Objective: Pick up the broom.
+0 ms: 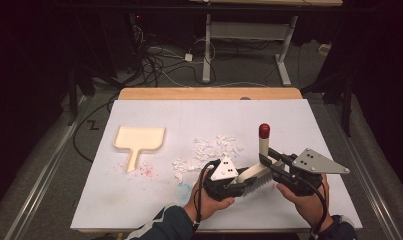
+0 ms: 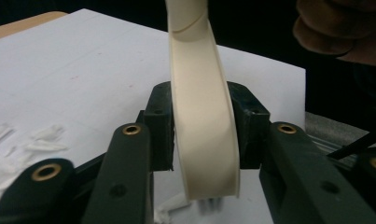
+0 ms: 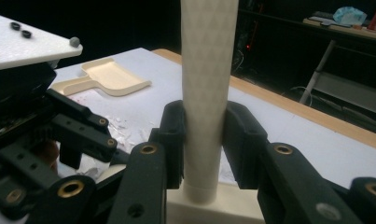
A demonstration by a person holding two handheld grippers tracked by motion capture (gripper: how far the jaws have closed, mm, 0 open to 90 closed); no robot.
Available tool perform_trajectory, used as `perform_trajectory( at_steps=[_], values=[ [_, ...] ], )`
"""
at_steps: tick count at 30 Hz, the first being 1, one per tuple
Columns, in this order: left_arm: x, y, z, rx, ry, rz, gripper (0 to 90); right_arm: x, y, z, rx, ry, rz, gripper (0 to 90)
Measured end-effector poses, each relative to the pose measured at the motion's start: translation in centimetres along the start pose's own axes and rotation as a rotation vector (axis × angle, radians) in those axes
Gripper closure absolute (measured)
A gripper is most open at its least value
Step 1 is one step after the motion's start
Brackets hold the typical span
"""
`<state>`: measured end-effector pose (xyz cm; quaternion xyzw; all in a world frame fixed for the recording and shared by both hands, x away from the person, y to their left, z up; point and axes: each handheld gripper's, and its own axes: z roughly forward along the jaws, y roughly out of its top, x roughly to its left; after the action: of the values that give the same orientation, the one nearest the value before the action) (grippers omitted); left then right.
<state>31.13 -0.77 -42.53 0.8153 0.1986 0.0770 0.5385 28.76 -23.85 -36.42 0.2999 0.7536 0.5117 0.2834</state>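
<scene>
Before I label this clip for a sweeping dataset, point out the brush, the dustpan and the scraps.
brush [image 1: 264, 146], high view, on its cream handle.
dustpan [image 1: 139, 136], high view, on its tray.
scraps [image 1: 214, 148], high view, mid-pile.

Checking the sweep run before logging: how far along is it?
Early. Done: both grippers grip the brush, left gripper on its cream head, right gripper on the handle. In hand: brush held near the white scraps. Left: scraps unswept; dustpan sits empty, apart.

text: none legible | labels: none | numbers: none
</scene>
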Motion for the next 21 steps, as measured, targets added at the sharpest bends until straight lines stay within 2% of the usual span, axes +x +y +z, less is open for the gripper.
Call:
perform_trajectory(
  at_steps=[1, 3, 4, 5, 6, 7, 8, 9, 10, 11, 13, 14, 15, 17, 18, 19, 20, 21],
  values=[
    [0.1, 0.1, -0.4, 0.006, 0.004, 0.019, 65.3, 0.1, 0.1, -0.1, -0.008, 0.005, 0.001, 70.9],
    [0.3, 0.4, -1.6, 0.028, -0.015, 0.064, 65.4, 0.4, 0.2, -0.3, -0.032, 0.028, -0.008, 68.9],
    [0.4, 0.5, -2.0, 0.037, -0.013, 0.081, 65.5, 0.5, 0.3, -0.4, -0.042, 0.036, -0.020, 66.1],
    [0.4, 0.5, -2.0, 0.037, -0.013, 0.081, 65.4, 0.5, 0.3, -0.5, -0.052, 0.044, -0.029, 61.4],
    [0.7, 0.8, -2.7, 0.060, -0.025, 0.108, 65.4, 0.5, 0.3, -0.5, -0.056, 0.057, -0.039, 55.6],
    [0.7, 0.8, -2.7, 0.060, -0.025, 0.108, 65.4, 0.5, 0.3, -0.5, -0.056, 0.057, -0.039, 55.6],
    [0.8, 0.8, -3.1, 0.072, -0.027, 0.126, 65.4, 0.4, 0.3, -0.5, -0.059, 0.071, -0.046, 52.2],
    [1.1, 0.8, -3.9, 0.092, -0.030, 0.163, 65.4, 0.2, 0.1, -0.3, -0.038, 0.105, -0.065, 47.4],
    [1.1, 0.8, -3.9, 0.092, -0.030, 0.163, 65.4, 0.2, 0.1, -0.3, -0.038, 0.105, -0.065, 47.4],
    [1.5, 0.7, -4.6, 0.089, -0.046, 0.162, 65.4, 0.1, -0.2, 0.3, 0.021, 0.178, -0.096, 43.8],
    [1.7, 0.6, -5.4, 0.092, -0.054, 0.168, 65.4, 0.1, -0.7, 0.9, 0.066, 0.240, -0.132, 42.1],
    [1.7, 0.6, -5.4, 0.092, -0.054, 0.168, 65.4, 0.1, -0.7, 0.9, 0.066, 0.240, -0.132, 42.1],
    [1.8, 0.4, -5.7, 0.087, -0.063, 0.170, 65.4, 0.2, -0.9, 1.2, 0.096, 0.270, -0.141, 40.3],
    [1.7, 0.0, -6.3, 0.094, -0.108, 0.180, 65.4, 0.4, -1.6, 2.3, 0.158, 0.320, -0.177, 36.3],
    [1.6, -0.1, -6.4, 0.098, -0.126, 0.186, 65.4, 0.5, -1.8, 2.7, 0.180, 0.333, -0.184, 36.4],
    [1.6, -0.1, -6.4, 0.098, -0.126, 0.186, 65.4, 0.7, -2.1, 3.1, 0.202, 0.352, -0.188, 36.0],
    [1.6, -0.2, -6.4, 0.100, -0.151, 0.187, 65.3, 0.7, -2.1, 3.1, 0.202, 0.352, -0.188, 36.0],
    [1.5, -0.3, -6.4, 0.103, -0.169, 0.190, 65.3, 0.8, -2.4, 3.4, 0.226, 0.389, -0.194, 35.0]
  ],
)
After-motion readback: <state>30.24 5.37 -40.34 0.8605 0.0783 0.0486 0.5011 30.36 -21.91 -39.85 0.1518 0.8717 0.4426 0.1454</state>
